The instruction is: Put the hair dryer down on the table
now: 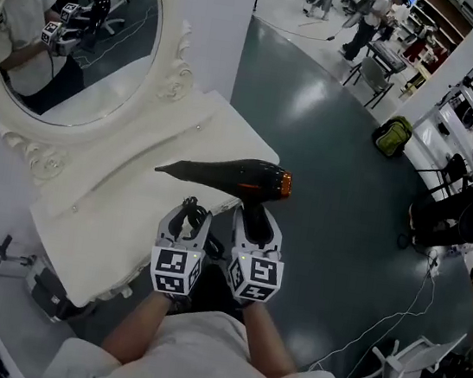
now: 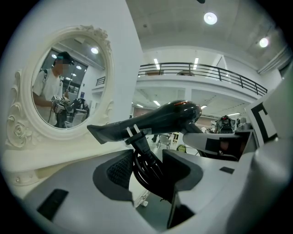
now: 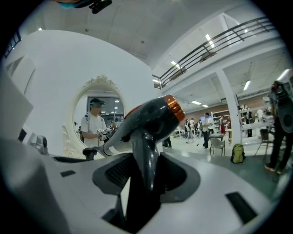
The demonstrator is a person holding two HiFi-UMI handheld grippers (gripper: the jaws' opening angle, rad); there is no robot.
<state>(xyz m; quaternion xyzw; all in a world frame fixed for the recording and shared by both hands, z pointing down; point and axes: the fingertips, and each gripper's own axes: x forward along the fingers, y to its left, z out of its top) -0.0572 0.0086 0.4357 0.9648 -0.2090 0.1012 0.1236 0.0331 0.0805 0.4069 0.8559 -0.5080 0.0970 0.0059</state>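
Note:
A black hair dryer [image 1: 236, 178] with an orange ring at its rear is held in the air over the right edge of the white dressing table [image 1: 130, 204], nozzle pointing left. My right gripper [image 1: 255, 223] is shut on its handle [image 3: 145, 170], which stands upright between the jaws. My left gripper [image 1: 189, 218] is shut on the coiled black power cord [image 2: 145, 168], and the plug [image 2: 133, 136] sticks up above the jaws. In the left gripper view the hair dryer [image 2: 155, 118] passes across just beyond the plug.
An oval mirror [image 1: 75, 30] in an ornate white frame stands at the table's back against a white wall. Dark floor lies right of the table, with a green bag [image 1: 392, 136], chairs and people [image 1: 364, 27] farther off.

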